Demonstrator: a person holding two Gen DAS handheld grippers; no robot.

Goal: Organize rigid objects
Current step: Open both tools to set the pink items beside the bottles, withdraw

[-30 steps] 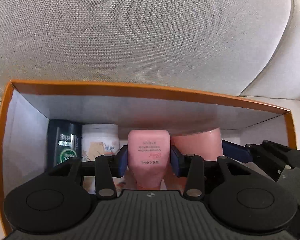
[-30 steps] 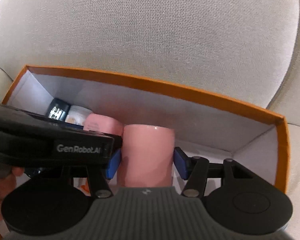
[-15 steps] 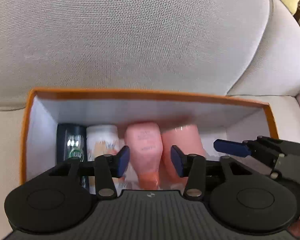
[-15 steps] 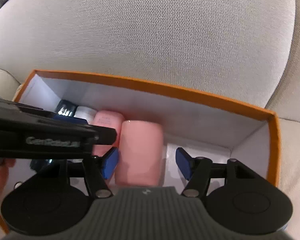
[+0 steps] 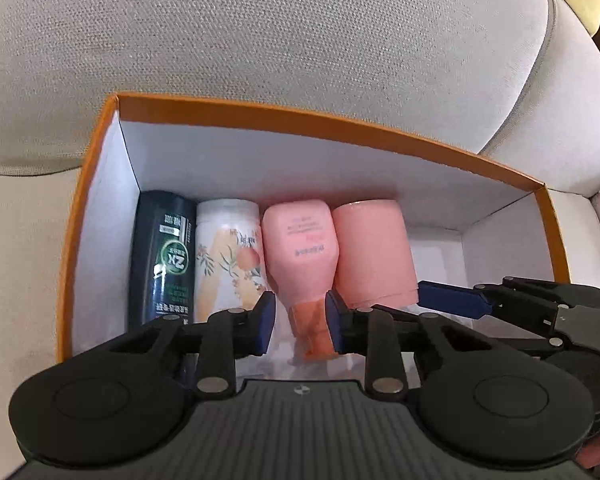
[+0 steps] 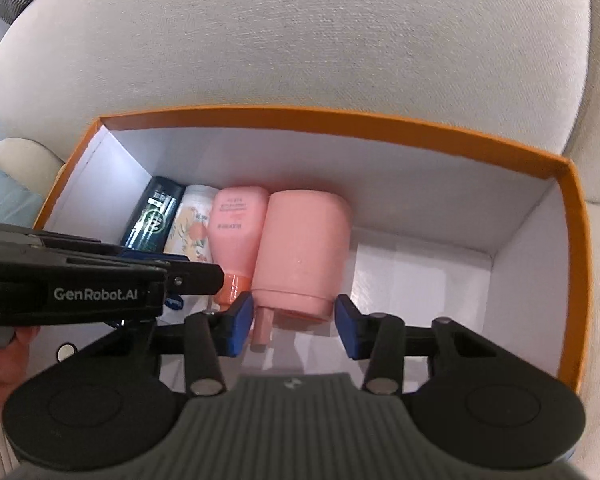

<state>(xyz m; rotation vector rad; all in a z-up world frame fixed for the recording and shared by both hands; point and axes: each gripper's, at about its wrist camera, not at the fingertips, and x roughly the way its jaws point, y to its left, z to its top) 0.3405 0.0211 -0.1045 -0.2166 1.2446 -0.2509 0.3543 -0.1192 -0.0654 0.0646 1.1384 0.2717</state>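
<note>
An orange box (image 5: 324, 118) (image 6: 380, 118) with white walls sits on a sofa seat. Lying side by side in its left half are a dark green bottle (image 5: 166, 256) (image 6: 152, 220), a white floral bottle (image 5: 228, 256) (image 6: 192, 228), a pink bottle (image 5: 300, 248) (image 6: 236, 228) with an orange cap, and a pink cup (image 5: 372, 256) (image 6: 300, 248). My left gripper (image 5: 300, 322) hovers over the pink bottle's cap, jaws closing, pads not pressing on it. My right gripper (image 6: 294, 326) hangs just short of the cup's wide end, jaws closing, holding nothing.
Grey sofa back cushions (image 5: 260, 32) (image 6: 300, 32) rise behind the box. The box's right half shows bare white floor (image 6: 420, 268). A blue fingertip (image 5: 452, 300) of the right gripper reaches in at the right of the left wrist view. A person's hand (image 6: 0, 364) holds the left gripper.
My left gripper let go of the pink bottle and drew back and up. My right gripper released the pink cup, which now lies beside the bottle, and more of the box shows.
</note>
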